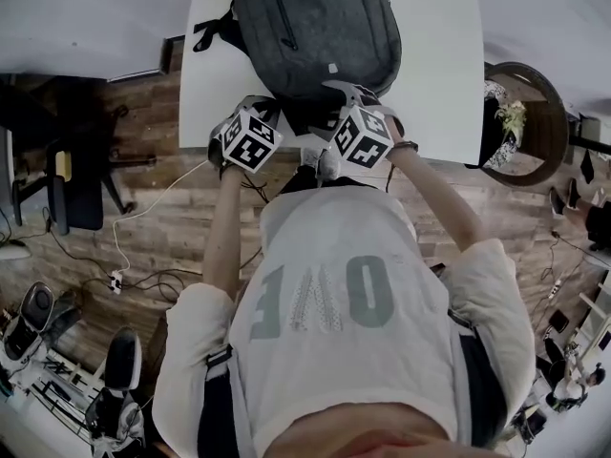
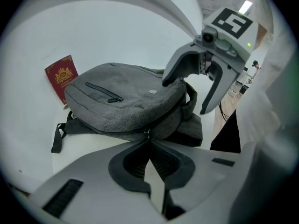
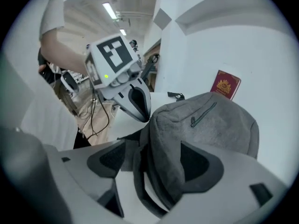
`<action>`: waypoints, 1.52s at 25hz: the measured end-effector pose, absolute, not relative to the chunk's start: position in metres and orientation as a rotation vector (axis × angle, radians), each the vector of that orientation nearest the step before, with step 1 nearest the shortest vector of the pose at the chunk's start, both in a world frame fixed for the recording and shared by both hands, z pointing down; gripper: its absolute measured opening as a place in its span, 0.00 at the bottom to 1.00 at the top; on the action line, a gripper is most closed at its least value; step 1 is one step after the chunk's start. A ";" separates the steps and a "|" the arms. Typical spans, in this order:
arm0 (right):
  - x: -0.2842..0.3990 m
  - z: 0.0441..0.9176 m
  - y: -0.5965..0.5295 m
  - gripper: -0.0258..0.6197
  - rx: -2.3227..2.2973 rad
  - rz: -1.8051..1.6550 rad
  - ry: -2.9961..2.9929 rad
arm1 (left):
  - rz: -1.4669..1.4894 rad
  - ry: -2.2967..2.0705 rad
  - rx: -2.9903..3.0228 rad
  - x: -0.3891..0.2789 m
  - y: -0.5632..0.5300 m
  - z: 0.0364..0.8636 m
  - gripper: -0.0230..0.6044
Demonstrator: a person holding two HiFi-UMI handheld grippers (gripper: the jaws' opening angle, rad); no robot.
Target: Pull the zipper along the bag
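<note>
Grey felt makes up the soft, rounded backpack (image 1: 315, 27), which lies flat on the white table (image 1: 434, 65) with its near end at the table edge, right in front of the person. Both tools work at that near end.

The left gripper (image 2: 150, 143) has its jaws pressed fully together. The small metal zipper pull (image 2: 147, 133) sits right at their tips and appears to be pinched there, at the seam where the top panel of the backpack meets its side. That is the grip needed to drag the slider along the track.

The right gripper (image 3: 156, 169) is clamped on a thick fold of the backpack's fabric, bunched up between its pads just beside the other tool. This hold probably keeps the limp material taut and anchored, so the slider runs rather than the whole backpack sliding across the smooth top.

A dark red booklet with a gold crest (image 2: 60, 76) lies beyond the backpack, clear of the work. Most of the zip run seems yet to be covered.
</note>
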State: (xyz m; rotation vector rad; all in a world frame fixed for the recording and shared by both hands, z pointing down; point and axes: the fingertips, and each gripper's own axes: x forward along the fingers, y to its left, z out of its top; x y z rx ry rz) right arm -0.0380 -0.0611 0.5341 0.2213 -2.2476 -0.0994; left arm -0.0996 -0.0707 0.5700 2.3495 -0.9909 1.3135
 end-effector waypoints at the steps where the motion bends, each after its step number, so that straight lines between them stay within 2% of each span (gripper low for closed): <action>1: -0.029 0.529 -0.063 0.60 0.186 -0.161 -2.241 | 1.330 -0.984 2.351 -0.101 -0.071 0.572 0.08; 7: 0.070 0.543 -0.101 0.60 -0.016 -0.464 -1.942 | 1.304 -0.968 2.355 -0.100 -0.073 0.578 0.08; 11: 0.104 0.552 -0.138 0.60 -0.101 -0.600 -1.760 | 1.293 -0.965 2.354 -0.100 -0.074 0.579 0.08; 19: 0.116 0.589 -0.145 0.60 -0.223 -0.680 -1.507 | 1.237 -0.971 2.354 -0.100 -0.078 0.581 0.08; 24: 0.117 0.585 -0.134 0.49 -0.143 -0.646 -1.550 | 1.271 -0.958 2.372 -0.101 -0.077 0.580 0.08; 28: 0.118 0.582 -0.109 0.47 -0.101 -0.499 -1.619 | 1.321 -0.967 2.375 -0.104 -0.083 0.581 0.08; 32: 0.120 0.578 -0.076 0.39 -0.088 -0.365 -1.681 | 1.383 -0.980 2.388 -0.108 -0.095 0.582 0.08; 38: 0.104 0.576 -0.035 0.38 -0.105 -0.357 -1.674 | 1.492 -0.997 2.420 -0.122 -0.122 0.579 0.08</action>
